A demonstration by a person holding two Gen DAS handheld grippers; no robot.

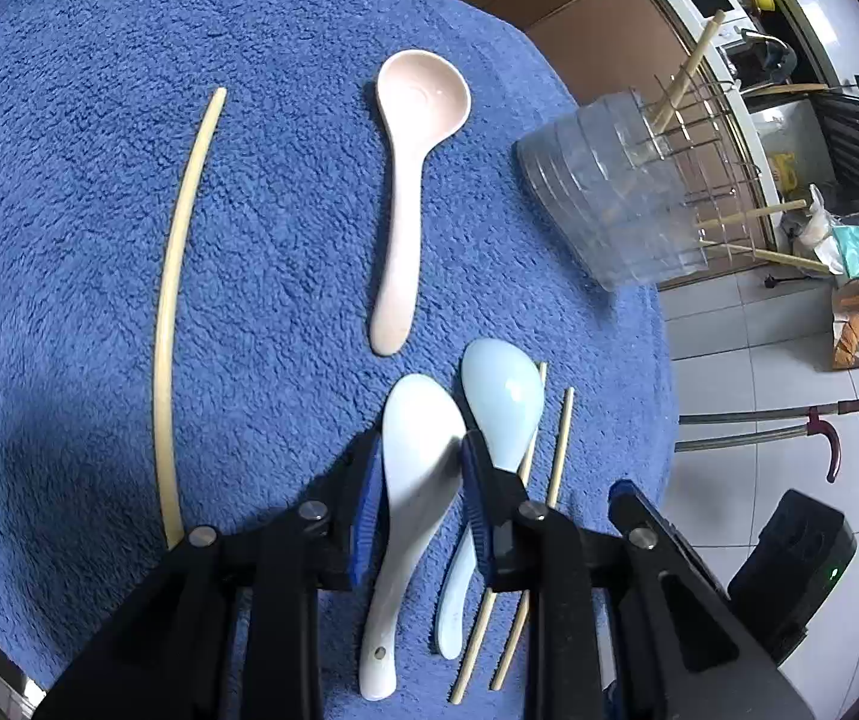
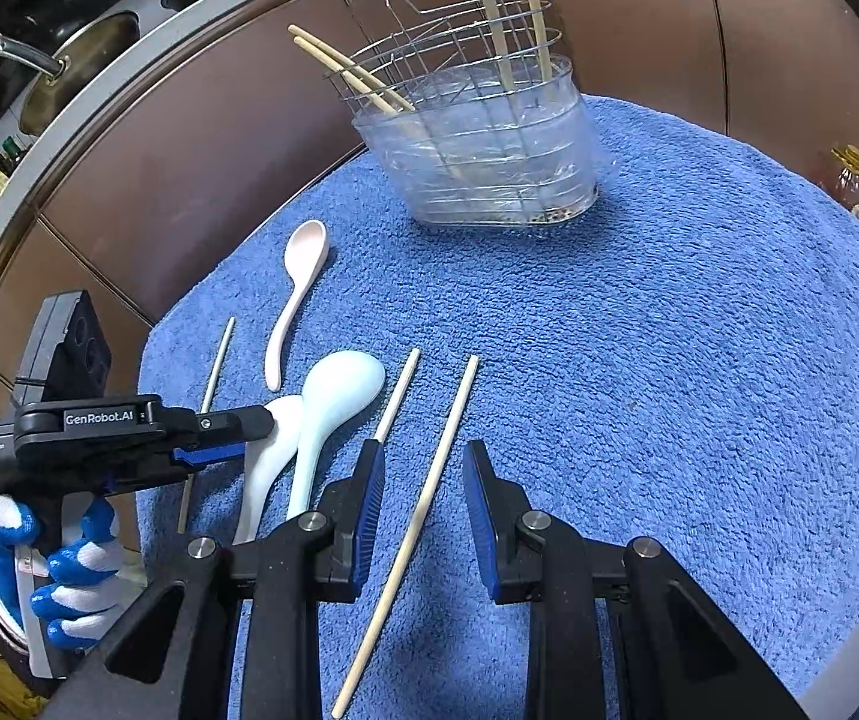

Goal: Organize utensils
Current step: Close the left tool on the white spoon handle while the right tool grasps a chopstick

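Observation:
On the blue towel (image 1: 99,180) lie a pink spoon (image 1: 411,192), a white spoon (image 1: 417,420) and a light blue spoon (image 1: 504,402). My left gripper (image 1: 420,450) has its pads pressed on both sides of the white spoon's bowl, which rests on the towel. Two chopsticks (image 1: 558,450) lie right of the blue spoon, and a long one (image 1: 174,300) lies far left. My right gripper (image 2: 423,450) stands open over a chopstick (image 2: 429,510) that runs between its fingers untouched. A wire holder in a clear tub (image 2: 483,144) holds several chopsticks at the back.
A gloved hand (image 2: 69,570) holds the left gripper (image 2: 249,426) at the towel's left edge. Brown cabinet fronts (image 2: 189,150) rise behind the towel, with pans (image 2: 75,72) above them. An oil bottle (image 2: 846,180) stands at the right. Tiled floor (image 1: 759,360) lies beyond the towel's right edge.

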